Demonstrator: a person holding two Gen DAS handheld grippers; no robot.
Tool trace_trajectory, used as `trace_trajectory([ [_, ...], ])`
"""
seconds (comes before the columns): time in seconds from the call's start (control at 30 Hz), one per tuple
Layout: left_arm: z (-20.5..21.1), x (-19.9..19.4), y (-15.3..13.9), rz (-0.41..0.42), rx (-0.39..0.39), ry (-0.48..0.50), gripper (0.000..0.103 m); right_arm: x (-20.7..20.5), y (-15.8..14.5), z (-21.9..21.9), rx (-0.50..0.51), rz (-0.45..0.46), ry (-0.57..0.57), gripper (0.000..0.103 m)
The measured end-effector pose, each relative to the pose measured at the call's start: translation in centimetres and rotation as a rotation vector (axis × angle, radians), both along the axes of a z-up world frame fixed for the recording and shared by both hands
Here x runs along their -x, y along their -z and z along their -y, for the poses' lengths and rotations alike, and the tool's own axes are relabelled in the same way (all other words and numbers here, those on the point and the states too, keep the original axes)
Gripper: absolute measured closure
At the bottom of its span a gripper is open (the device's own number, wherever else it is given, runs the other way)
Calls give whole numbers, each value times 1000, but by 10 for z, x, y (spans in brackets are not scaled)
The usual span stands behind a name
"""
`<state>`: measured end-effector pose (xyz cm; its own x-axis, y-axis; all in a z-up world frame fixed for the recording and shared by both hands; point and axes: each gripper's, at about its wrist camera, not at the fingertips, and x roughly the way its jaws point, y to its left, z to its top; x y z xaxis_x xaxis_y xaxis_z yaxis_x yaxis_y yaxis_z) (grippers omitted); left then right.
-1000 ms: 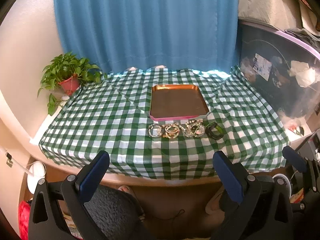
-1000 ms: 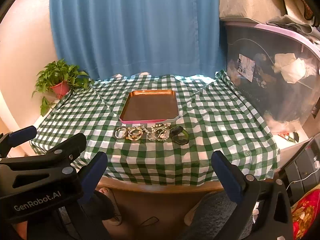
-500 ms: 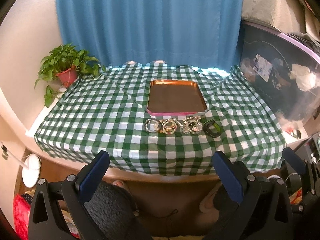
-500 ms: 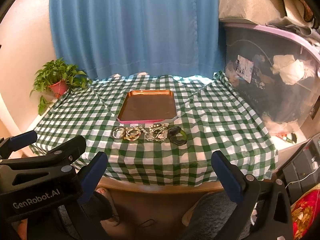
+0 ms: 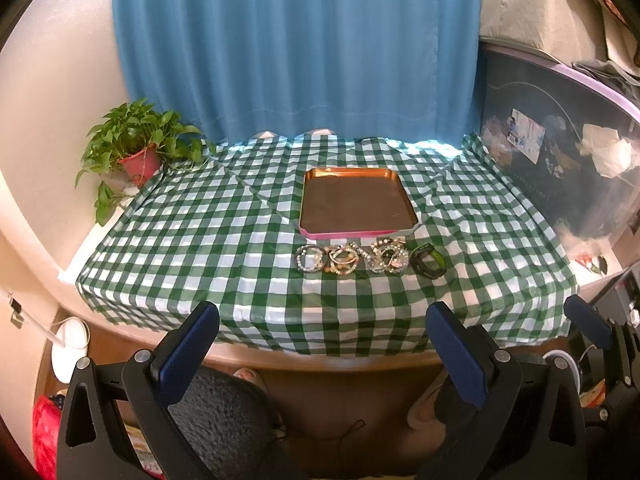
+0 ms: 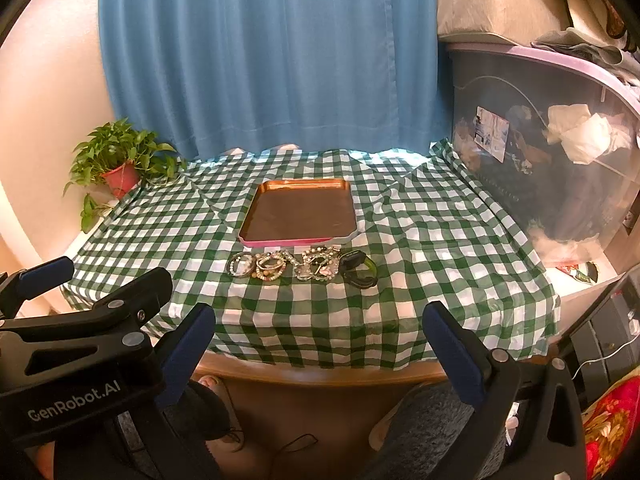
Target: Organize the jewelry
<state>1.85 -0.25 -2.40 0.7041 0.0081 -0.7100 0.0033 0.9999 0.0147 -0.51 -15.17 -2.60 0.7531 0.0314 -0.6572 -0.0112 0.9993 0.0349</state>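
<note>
A row of beaded bracelets (image 5: 347,258) (image 6: 280,265) lies on the green checked tablecloth, just in front of an empty copper tray with a pink rim (image 5: 356,234) (image 6: 280,242). A dark band with a green edge (image 5: 430,265) (image 6: 359,270) ends the row on the right. My left gripper (image 5: 320,356) hangs open below the table's front edge, well short of the jewelry. My right gripper (image 6: 318,354) is open too, at the same distance. The left gripper's body (image 6: 76,344) fills the lower left of the right wrist view.
A potted plant (image 5: 134,148) stands at the table's far left corner. A blue curtain (image 5: 296,48) hangs behind. A large clear storage bin (image 6: 552,152) borders the right side. The person's knees and feet show under the table edge.
Both grippers have drawn slightly back and lower, so the table looks a little farther and smaller. The jewelry and tray have not moved. Both stay open.
</note>
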Motion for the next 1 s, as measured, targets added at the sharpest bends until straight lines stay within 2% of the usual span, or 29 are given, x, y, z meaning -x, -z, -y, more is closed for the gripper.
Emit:
trace_trajectory([
  [0.77,-3,4,4,-14,-4,-1,1,-2,9,-7,-4,-20,-9,0],
  [1.0,-11,-20,20,-43,-4,25,1,-22,26,-10,4,-51,-25,0],
])
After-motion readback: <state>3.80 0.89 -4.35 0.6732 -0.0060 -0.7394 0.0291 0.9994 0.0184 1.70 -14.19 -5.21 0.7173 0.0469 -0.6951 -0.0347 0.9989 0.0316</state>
